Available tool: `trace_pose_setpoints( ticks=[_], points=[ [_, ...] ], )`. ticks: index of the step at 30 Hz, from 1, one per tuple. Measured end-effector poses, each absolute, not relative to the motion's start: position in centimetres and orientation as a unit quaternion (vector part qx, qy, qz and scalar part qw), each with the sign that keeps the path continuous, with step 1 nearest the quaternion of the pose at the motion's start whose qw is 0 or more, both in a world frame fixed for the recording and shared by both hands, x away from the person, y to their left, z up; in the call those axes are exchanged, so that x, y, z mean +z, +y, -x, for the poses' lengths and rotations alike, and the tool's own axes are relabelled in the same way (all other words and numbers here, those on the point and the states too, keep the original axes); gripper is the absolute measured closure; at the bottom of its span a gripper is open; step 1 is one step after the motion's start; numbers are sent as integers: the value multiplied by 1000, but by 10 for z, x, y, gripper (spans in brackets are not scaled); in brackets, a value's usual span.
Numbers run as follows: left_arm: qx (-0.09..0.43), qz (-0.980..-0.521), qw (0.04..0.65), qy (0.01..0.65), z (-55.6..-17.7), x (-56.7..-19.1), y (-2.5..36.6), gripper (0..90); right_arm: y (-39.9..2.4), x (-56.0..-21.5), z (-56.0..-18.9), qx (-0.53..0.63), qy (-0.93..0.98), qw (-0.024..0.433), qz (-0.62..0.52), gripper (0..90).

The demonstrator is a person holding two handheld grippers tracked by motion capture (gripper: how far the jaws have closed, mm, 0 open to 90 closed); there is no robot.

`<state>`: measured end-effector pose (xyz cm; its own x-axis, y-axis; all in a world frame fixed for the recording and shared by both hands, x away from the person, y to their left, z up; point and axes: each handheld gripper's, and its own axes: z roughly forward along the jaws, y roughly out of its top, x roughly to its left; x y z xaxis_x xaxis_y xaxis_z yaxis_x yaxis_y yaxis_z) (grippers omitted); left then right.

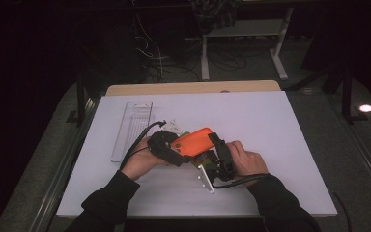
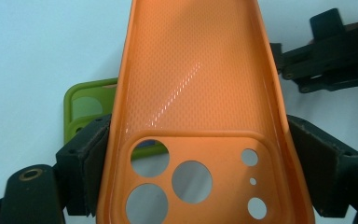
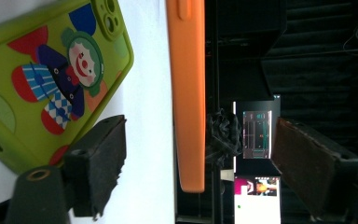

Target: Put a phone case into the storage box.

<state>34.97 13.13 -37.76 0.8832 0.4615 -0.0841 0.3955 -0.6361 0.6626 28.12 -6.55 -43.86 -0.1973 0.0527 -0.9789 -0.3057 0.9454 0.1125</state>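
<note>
orange phone case [image 2: 193,93] sits clamped across its width in the left gripper [image 2: 196,177], lifted over the white table [image 1: 270,125]. right gripper [image 3: 196,172] has its jaws apart around the case's far end, pads not pressing, above a green clown case [image 3: 51,79].

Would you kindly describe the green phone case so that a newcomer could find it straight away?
Start at the white table and go to the two hands near its front edge. Between them an orange case is held up; the green case lies on the table just beneath it. Unlike the plain orange one, it bears a cartoon clown.
</note>
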Motion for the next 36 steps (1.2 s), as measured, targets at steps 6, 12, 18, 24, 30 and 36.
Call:
trace_pose_setpoints(
  ticks=[6,12,18,24,30,36],
  points=[
    [45,-906,352,231,-350,-378,132,162,-61,-442,-283,138,757,632,88,292],
    [47,-905,353,230,-349,-379,130,162,-60,-442,-281,140,752,637,95,390],
    [47,-906,353,230,-349,-379,131,162,-59,-441,-279,132,762,627,96,503],
    [49,-906,351,230,-350,-379,131,162,-58,-442,-276,130,762,626,104,638],
    [49,-909,346,229,-350,-379,131,162,-57,-442,-274,129,763,624,108,725],
    [48,-906,352,230,-349,-379,130,162,-57,-440,-273,124,769,618,111,773]
  ],
)
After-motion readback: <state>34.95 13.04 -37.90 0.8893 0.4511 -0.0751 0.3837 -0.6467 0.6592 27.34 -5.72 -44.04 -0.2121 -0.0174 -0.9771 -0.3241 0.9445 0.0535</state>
